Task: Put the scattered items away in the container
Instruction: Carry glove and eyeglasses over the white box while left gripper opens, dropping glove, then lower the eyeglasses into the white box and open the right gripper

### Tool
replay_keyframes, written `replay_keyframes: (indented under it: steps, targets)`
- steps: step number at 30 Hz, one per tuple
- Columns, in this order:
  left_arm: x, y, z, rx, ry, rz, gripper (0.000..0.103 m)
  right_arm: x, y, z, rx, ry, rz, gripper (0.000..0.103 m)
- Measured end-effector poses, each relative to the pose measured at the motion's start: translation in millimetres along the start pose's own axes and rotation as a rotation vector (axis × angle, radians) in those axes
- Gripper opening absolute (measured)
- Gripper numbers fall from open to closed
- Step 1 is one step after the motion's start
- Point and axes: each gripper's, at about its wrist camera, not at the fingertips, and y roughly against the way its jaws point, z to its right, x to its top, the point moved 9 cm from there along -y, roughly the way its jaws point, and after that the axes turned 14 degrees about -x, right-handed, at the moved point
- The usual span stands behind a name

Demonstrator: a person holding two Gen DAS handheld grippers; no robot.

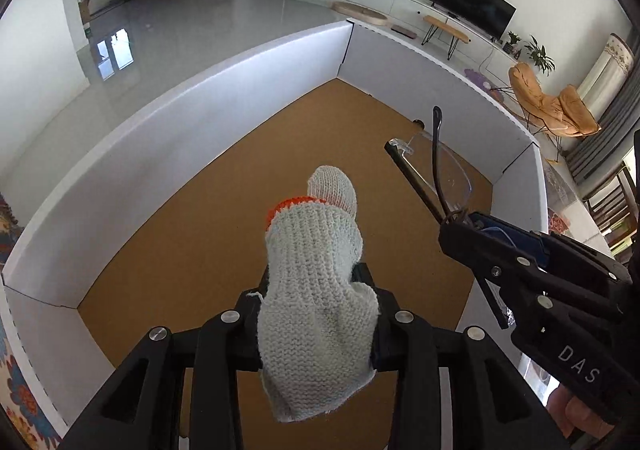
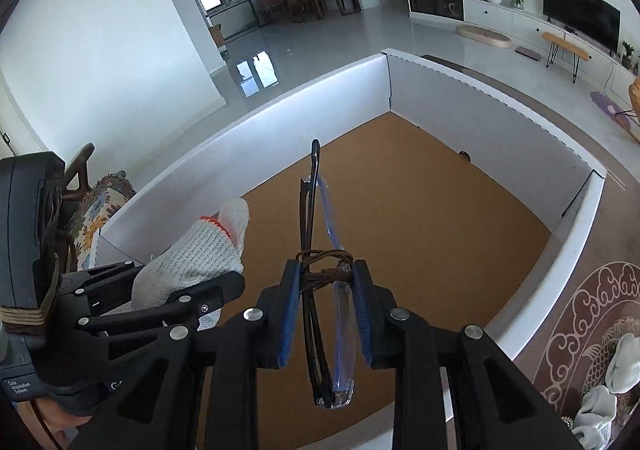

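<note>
A white knitted glove (image 1: 316,270) with an orange band stands up between the fingers of my left gripper (image 1: 316,282), which is shut on it. My right gripper (image 2: 326,270) is shut on a folded pair of glasses (image 2: 320,210) with dark temples and clear lenses, a brown cord wound around them at the blue pads (image 2: 290,302). Both grippers hover side by side over the container (image 1: 200,122), a white-walled box with a bare brown floor. The right wrist view shows the left gripper (image 2: 188,274) with the glove (image 2: 200,250) at left. The left wrist view shows the right gripper (image 1: 448,226) and glasses (image 1: 440,170) at right.
A small dark spot (image 2: 464,154) sits at the foot of the box's far wall (image 2: 480,110). The box stands on a brown patterned cloth (image 2: 580,310); white cloth pieces (image 2: 600,402) lie on it at lower right. A hand (image 1: 568,410) grips the right tool.
</note>
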Motion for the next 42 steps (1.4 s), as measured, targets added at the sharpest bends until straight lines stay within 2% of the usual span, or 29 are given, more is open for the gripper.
replay_keyframes:
  steps: [3, 4, 5, 6, 7, 11, 14, 17, 19, 21, 23, 25, 27, 30, 32, 34, 39, 42]
  targets:
    - [-6, -14, -6, 0.035, 0.031, -0.057, 0.051, -4, -21, 1, -0.021, 0.000, -0.035, 0.033]
    - [-9, -16, -8, 0.040, 0.043, -0.067, 0.061, -5, -24, 2, -0.026, 0.001, -0.039, 0.035]
    - [-9, -18, -10, 0.043, 0.049, -0.067, 0.076, -5, -26, 3, -0.024, -0.002, -0.037, 0.042]
    - [-7, -18, -12, 0.044, 0.049, -0.061, 0.083, -4, -27, 4, -0.018, -0.009, -0.032, 0.048]
    - [-7, -16, -12, 0.047, 0.049, -0.053, 0.088, -4, -27, 6, -0.016, -0.016, -0.029, 0.049]
    - [-4, -4, -19, 0.029, 0.045, -0.036, 0.088, -3, -24, 16, -0.008, -0.073, -0.006, 0.049]
    - [-11, 19, -20, 0.069, -0.024, -0.005, 0.088, -5, -11, 19, 0.018, -0.083, 0.041, 0.049]
    - [-33, 32, -21, 0.104, -0.109, -0.018, 0.088, -10, 13, 25, 0.016, -0.044, 0.127, 0.049]
    - [-54, 36, -14, 0.103, -0.166, -0.021, 0.088, -18, 28, 28, 0.029, -0.035, 0.168, 0.049]
    - [-64, 45, -3, 0.124, -0.236, 0.009, 0.088, -30, 43, 32, 0.045, -0.040, 0.195, 0.049]
    - [-69, 47, 19, 0.075, -0.293, 0.030, 0.088, -43, 53, 38, 0.060, -0.050, 0.211, 0.049]
    - [-78, 36, 38, 0.026, -0.334, 0.006, 0.088, -57, 64, 45, 0.065, -0.060, 0.220, 0.049]
    - [-77, 34, 43, 0.083, -0.369, 0.035, 0.088, -71, 74, 54, 0.067, -0.074, 0.232, 0.049]
    - [-76, 34, 41, 0.064, -0.351, 0.028, 0.087, -88, 94, 73, 0.050, -0.096, 0.265, 0.049]
    - [-75, 35, 41, 0.093, -0.356, 0.038, 0.087, -97, 104, 86, 0.024, -0.103, 0.292, 0.049]
    - [-79, 35, 46, 0.091, -0.349, 0.036, 0.087, -105, 111, 99, 0.000, -0.115, 0.312, 0.049]
    - [-81, 31, 54, 0.094, -0.316, 0.037, 0.087, -116, 121, 121, -0.006, -0.173, 0.320, 0.049]
    - [-80, 31, 48, 0.052, -0.263, 0.033, 0.087, -124, 130, 127, -0.020, -0.187, 0.331, 0.049]
